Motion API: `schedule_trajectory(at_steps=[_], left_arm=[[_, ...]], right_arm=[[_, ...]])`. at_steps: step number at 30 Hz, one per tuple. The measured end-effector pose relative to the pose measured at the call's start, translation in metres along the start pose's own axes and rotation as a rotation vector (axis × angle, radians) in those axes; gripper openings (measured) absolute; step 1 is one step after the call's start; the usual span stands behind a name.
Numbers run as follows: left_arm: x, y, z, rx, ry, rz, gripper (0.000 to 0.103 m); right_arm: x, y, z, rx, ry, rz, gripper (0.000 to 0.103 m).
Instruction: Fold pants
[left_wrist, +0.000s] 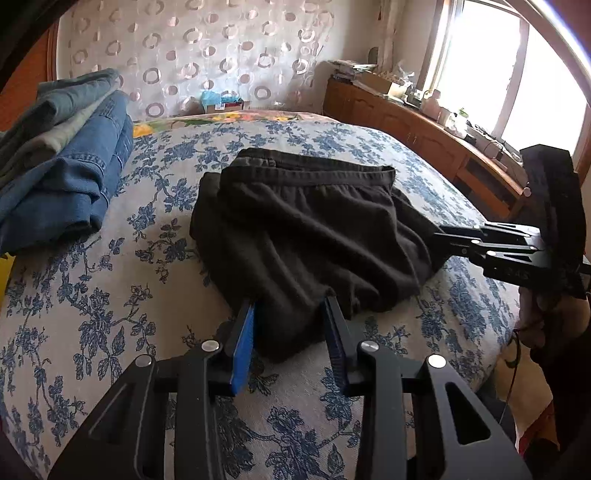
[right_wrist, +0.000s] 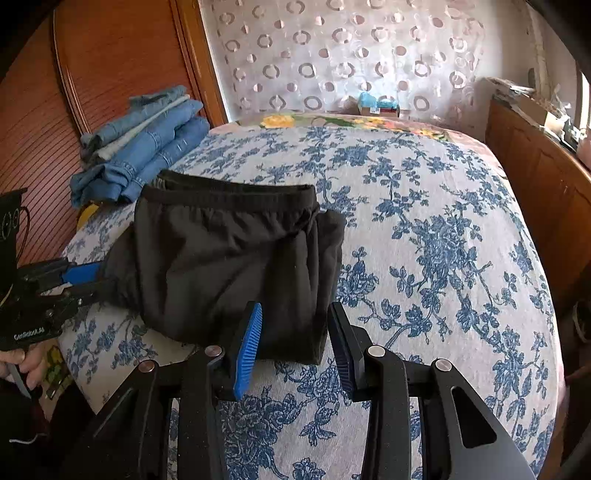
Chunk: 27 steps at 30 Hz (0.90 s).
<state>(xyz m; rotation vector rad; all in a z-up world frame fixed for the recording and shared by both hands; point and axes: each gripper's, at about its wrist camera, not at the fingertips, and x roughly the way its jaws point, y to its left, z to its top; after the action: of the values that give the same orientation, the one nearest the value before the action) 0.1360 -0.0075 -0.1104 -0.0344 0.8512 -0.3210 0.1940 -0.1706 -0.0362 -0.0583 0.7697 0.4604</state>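
Left wrist view: only container is a small cardboard box (left_wrist: 225, 106) at the far end of the bed, w/ something pale blue and crumpled on top; rest of contents too small to tell. Black pants (left_wrist: 314, 221) lie folded to a compact bundle mid-bed on the blue floral bedspread (left_wrist: 110, 295), waistband at the far side. Stack of folded jeans (left_wrist: 66, 155) sits well apart, far left. Wooden cabinet (left_wrist: 406, 125) under the window carries clutter, not readable. Left gripper (left_wrist: 290, 306) is at the bundle's near edge: fabric fills the gap btw the blue pads (left_wrist: 245, 332), both pads against cloth, so narrow and clamped on the pants. Right gripper (left_wrist: 437, 242) comes in from the right, held by a hand (left_wrist: 543, 317); its tips are buried in the bundle's right-hand fold, fingers close together.

Right wrist view: same box (right_wrist: 380, 106) beyond the bed's far edge, blue item on top. Pants (right_wrist: 229, 258) left of centre, waistband far side; jeans (right_wrist: 147, 147) behind them by the wooden panel. Right gripper (right_wrist: 295, 308) straddles the near right corner of the bundle, narrow; left pad touches cloth, but cannot tell if the right pad presses, so grip unclear. Left gripper (right_wrist: 98, 278) at the bundle's left corner, cloth pinched btw its fingers, a hand (right_wrist: 26, 363) on its handle.
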Motion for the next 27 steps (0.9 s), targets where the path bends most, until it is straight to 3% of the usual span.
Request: schedule_trajectory(at_steps=[1,2,3,5,10,17,27], left_arm=[[0.000,0.000,0.000,0.002,-0.002,-0.002,0.021],[-0.001,0.000,-0.001,0.006,-0.005,0.003,0.017],[-0.002,0.000,-0.002,0.011,-0.010,0.005,0.015],[-0.005,0.000,-0.003,0.010,-0.019,0.005,0.013],[-0.018,0.007,-0.005,-0.023,-0.050,-0.010,0.011],[-0.044,0.006,-0.017,-0.027,-0.082,-0.031,0.010],[-0.059,0.001,-0.037,-0.023,-0.060,-0.034,0.010]], right_arm=[[0.001,0.000,0.000,-0.005,0.001,0.004,0.016],[-0.002,-0.001,0.000,-0.010,-0.023,-0.023,0.007],[-0.006,-0.002,0.000,-0.009,-0.043,-0.058,0.004],[-0.014,-0.008,0.000,0.023,-0.074,-0.090,0.003],[-0.011,-0.006,-0.008,0.010,-0.045,-0.074,0.003],[-0.031,-0.001,-0.019,0.014,-0.077,-0.047,0.003],[-0.060,0.017,-0.041,-0.020,-0.084,-0.017,0.003]])
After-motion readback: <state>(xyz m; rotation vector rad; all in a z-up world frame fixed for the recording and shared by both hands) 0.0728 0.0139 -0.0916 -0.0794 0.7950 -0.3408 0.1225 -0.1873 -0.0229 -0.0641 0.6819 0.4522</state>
